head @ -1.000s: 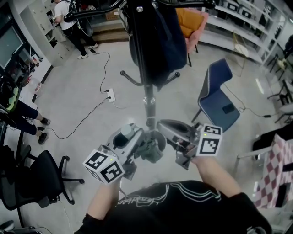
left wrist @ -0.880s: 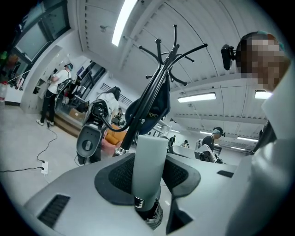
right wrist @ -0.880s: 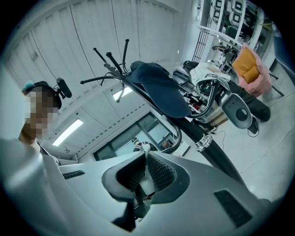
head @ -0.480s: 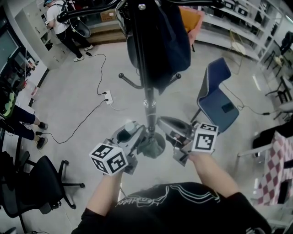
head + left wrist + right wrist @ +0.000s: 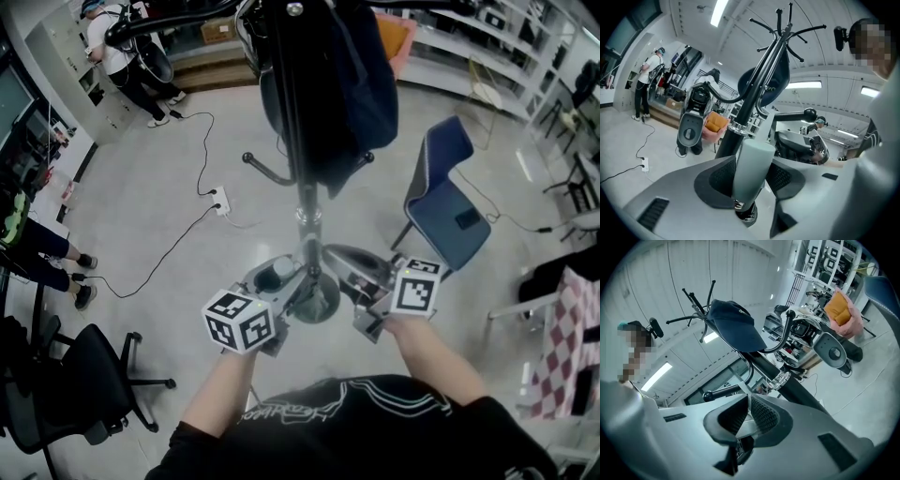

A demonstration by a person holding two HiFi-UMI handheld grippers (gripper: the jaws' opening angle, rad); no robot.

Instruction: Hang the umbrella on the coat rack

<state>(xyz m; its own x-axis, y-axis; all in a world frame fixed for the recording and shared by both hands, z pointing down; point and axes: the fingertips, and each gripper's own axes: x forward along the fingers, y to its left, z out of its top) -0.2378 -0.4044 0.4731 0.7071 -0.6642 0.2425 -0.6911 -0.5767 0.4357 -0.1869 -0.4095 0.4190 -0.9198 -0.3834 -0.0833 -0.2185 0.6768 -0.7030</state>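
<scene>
The left gripper (image 5: pixel 751 177) fingers, which have just been easing apart, lightly clasp the umbrella (image 5: pixel 752 159) handle low beside the coat rack (image 5: pixel 302 220). The right gripper (image 5: pixel 747 416) fingers pinch its strap (image 5: pixel 745 429). Keep that strap taut and lift its loop squarely over a hook (image 5: pixel 262 169).

I find bright, even indoor light in all three views. Ceiling strip lights (image 5: pixel 721 11) burn out white at the upper left of the left gripper view. The pale floor (image 5: pixel 159 225) carries only soft shadows. The coat rack (image 5: pixel 298 112) reads as a dark silhouette at top centre. Both gripper views bow heavily, with black corners and a soft near foreground.
</scene>
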